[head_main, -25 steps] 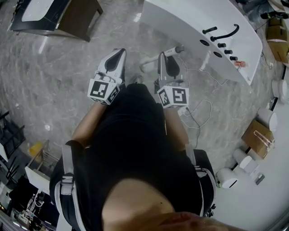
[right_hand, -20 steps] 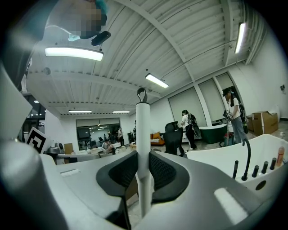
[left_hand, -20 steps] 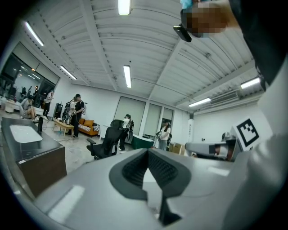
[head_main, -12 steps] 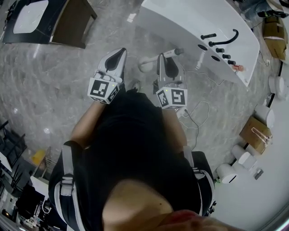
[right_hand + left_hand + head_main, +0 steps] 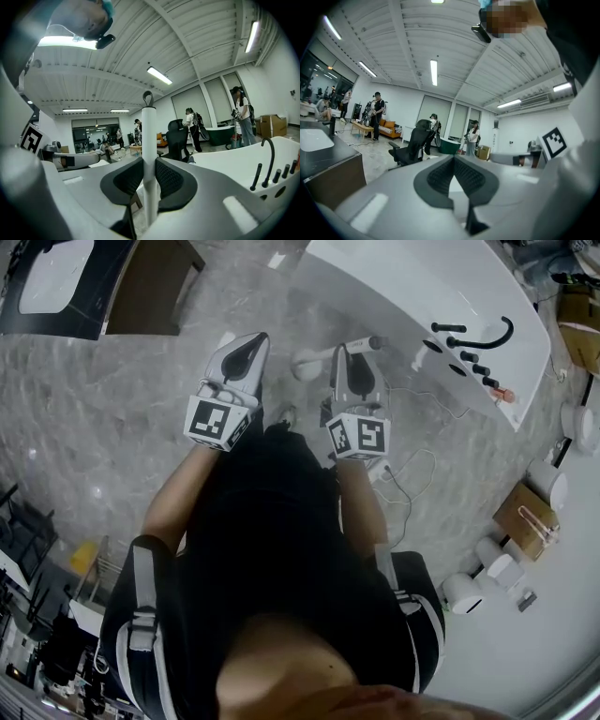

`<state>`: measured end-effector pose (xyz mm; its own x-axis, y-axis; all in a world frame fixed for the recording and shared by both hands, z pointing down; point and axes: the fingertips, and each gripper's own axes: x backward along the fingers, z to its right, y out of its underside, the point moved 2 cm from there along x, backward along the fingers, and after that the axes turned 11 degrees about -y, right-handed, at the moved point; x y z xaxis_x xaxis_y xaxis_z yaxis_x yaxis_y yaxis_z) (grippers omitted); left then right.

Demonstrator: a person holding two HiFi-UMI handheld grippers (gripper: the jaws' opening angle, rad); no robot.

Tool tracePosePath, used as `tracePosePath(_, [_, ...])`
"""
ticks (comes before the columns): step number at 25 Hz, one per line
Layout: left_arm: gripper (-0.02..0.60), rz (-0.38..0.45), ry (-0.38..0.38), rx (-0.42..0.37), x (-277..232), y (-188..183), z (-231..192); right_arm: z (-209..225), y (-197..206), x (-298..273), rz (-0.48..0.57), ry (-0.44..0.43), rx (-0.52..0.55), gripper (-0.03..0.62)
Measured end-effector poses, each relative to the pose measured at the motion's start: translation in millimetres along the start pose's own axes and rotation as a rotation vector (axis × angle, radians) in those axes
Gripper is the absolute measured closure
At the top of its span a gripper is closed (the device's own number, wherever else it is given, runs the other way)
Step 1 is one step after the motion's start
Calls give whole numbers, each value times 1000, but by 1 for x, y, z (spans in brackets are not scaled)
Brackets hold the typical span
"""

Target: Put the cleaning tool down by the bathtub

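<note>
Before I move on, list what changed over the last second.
The person turned slightly: the bathtub and floor swung clockwise in the head view, and both grippers rode along ahead of the body. Nothing grabbed or released. The right gripper stays clamped on the white handle of the cleaning tool; the left gripper stays shut, empty.

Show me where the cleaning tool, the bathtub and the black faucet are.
cleaning tool [image 5: 148, 136]: right gripper view, on its white pole just above the jaws.
bathtub [image 5: 403, 287]: head view, on its white rim.
black faucet [image 5: 270, 161]: right gripper view, on its upright stem.
</note>
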<state>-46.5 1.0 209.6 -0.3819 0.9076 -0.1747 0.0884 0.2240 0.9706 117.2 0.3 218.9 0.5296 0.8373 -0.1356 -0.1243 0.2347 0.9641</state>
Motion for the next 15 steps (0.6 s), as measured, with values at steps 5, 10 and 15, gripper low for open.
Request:
tracePosePath(5, [574,-17,1,11,-28,8,-22,12,16,-37,-26,-3,3,513])
tracePosePath(10, [575,-34,0,17,-57,23,-47,28,39,-76,-54,2,1,513])
tracePosePath(15, [575,-50,5,17,-87,45,-64,47,70,-107,-74,19,-8,513])
